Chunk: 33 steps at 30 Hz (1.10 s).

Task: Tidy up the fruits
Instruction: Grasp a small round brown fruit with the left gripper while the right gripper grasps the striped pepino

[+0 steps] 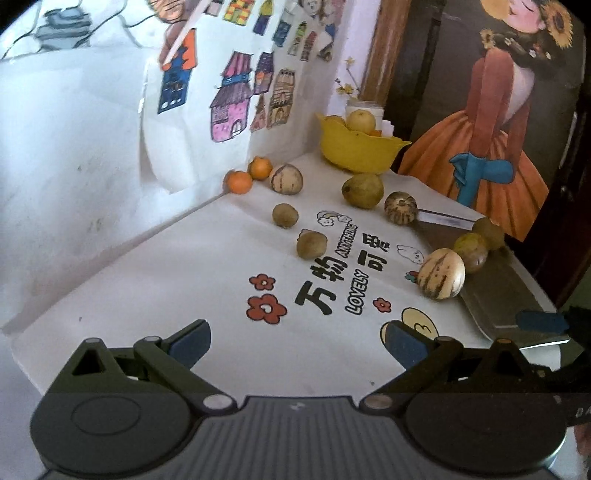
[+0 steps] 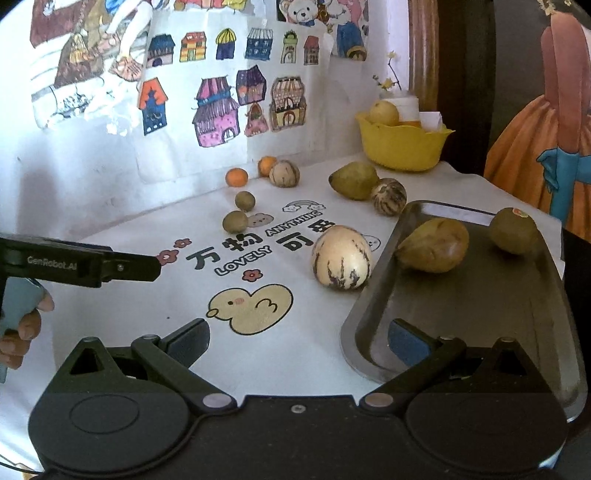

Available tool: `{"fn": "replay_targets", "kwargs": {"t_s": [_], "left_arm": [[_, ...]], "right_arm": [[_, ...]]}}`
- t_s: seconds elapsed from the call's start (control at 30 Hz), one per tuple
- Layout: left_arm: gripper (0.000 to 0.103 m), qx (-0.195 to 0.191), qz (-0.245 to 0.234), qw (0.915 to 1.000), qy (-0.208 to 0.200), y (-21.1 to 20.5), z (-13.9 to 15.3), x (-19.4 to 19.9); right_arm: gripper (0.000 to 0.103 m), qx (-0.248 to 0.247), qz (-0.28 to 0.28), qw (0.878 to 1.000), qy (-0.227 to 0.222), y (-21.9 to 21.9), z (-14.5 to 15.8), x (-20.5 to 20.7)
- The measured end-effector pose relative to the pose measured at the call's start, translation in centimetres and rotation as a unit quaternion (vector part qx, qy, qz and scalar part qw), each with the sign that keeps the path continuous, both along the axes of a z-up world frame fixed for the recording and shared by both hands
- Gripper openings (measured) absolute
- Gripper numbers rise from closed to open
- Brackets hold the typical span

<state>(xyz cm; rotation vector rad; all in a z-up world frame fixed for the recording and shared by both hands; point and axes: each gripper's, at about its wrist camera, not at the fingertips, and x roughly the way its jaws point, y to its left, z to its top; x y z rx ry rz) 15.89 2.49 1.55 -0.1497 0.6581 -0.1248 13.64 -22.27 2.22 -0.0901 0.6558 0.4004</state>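
Left gripper [image 1: 299,341]: jaws spread wide, nothing between the blue pads [image 1: 190,343]. It sits low at the near left, pointing far right.

Right gripper [image 2: 299,341]: jaws equally wide, empty, at the near right.

Person's hand [image 2: 24,326] wraps the left gripper's handle; grip detail unclear, at frame edge.

Home setting, likely a child's room or living corner. Tabletop covered by a white cartoon cloth [image 2: 280,354] printed with a duck, flowers and "LOVELY ANYTHING" lettering. Wall behind carries hand-coloured paper drawings of houses [image 2: 218,110] plus a teddy bear picture [image 2: 303,13]. Large poster of a figure in an orange dress [image 1: 491,122] leans at the right beside a wooden frame. Yellow plastic bowl [image 2: 402,147] with fruit and a small flower vase [image 2: 400,103] sit in the corner. Loose fruit, metal tray [image 2: 461,306] on the table.
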Motion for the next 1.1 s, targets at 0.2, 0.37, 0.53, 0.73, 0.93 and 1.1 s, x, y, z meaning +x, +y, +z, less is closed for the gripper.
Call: {"fn": "replay_targets", "kwargs": {"t_s": [0.2, 0.37, 0.53, 0.73, 0.93, 1.1], "left_arm": [[0.103, 0.01, -0.037, 0.9992, -0.004, -0.6, -0.3, 1.8], [0.103, 0.016, -0.041, 0.9991, 0.001, -1.1, -0.5, 3.7], [0.103, 0.022, -0.048, 0.9986, 0.002, -1.7, -0.6, 5.1], [0.103, 0.033, -0.057, 0.9979, 0.002, -2.4, -0.7, 6.7], [0.103, 0.032, -0.06, 0.9977, 0.009, -2.6, -1.1, 8.5], [0.102, 0.034, -0.064, 0.9973, 0.011, -3.1, -1.2, 9.7]], "right_arm": [[0.102, -0.019, 0.0, 1.0, 0.01, 0.8, -0.7, 1.8], [0.102, -0.035, 0.003, 0.999, 0.003, 1.2, -0.8, 3.1], [0.102, -0.053, 0.01, 0.999, 0.003, 1.5, -1.1, 4.4], [0.102, -0.052, 0.02, 0.998, -0.003, 1.8, -1.1, 5.5], [0.102, -0.058, 0.032, 0.998, -0.009, 2.3, -1.2, 6.5], [0.1, -0.043, 0.024, 0.999, -0.007, 2.2, -1.4, 7.5]]}}
